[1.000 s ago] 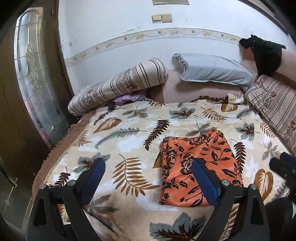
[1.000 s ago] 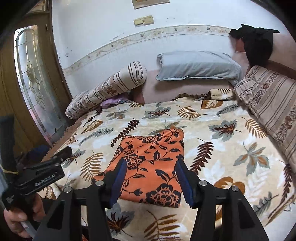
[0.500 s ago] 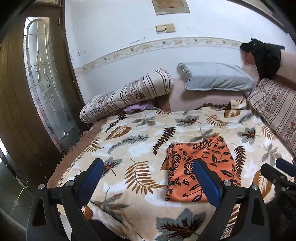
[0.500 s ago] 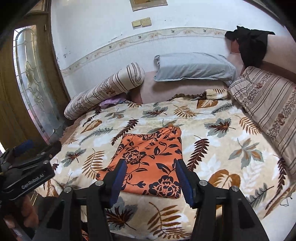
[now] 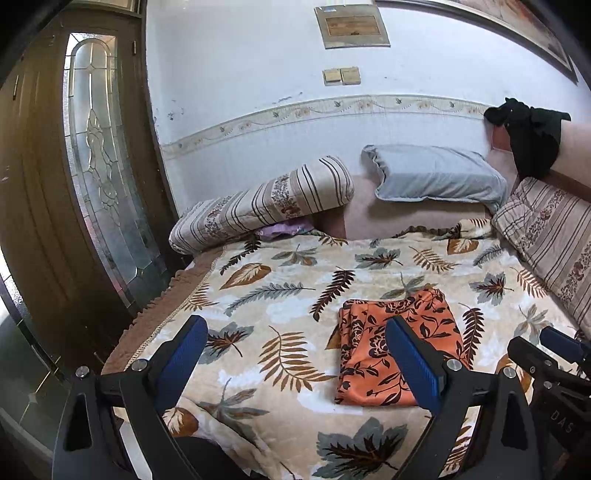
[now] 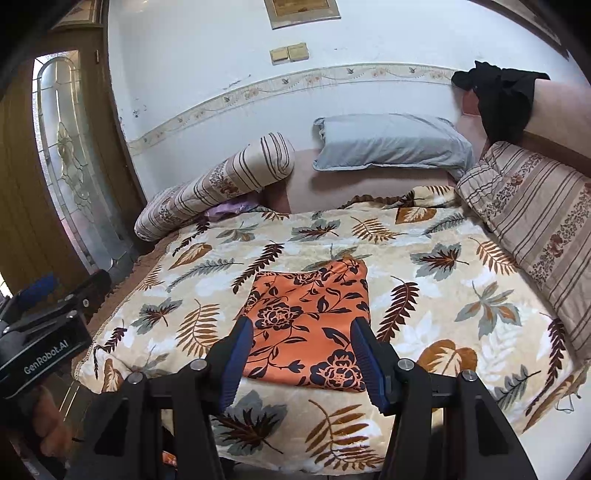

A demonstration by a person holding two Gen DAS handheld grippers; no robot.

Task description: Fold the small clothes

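From the left wrist, we see our left gripper (image 5: 295, 354) spread wide and empty above the bed (image 5: 258, 295), the folded orange cloth (image 5: 369, 369) lying flat beside its right finger. From the right wrist, our right gripper (image 6: 301, 354) hangs half open, empty, over the cloth's near edge.

I look across a bed covered by a cream blanket (image 6: 436, 306) printed with brown and grey leaves. Behind it I see a pale blue-white wall (image 6: 207, 62) crossed by a floral border strip (image 6: 295, 83), with two beige switch plates (image 6: 290, 53) and a framed picture (image 6: 301, 11) above. On my left stands a dark wooden door (image 5: 44, 206) with an arched leaded-glass panel (image 5: 103, 166) that lets in daylight. A grey pillow (image 6: 391, 142), a striped bolster (image 6: 221, 184) and a striped cushion (image 6: 532, 206) line the bed's far and right edges.
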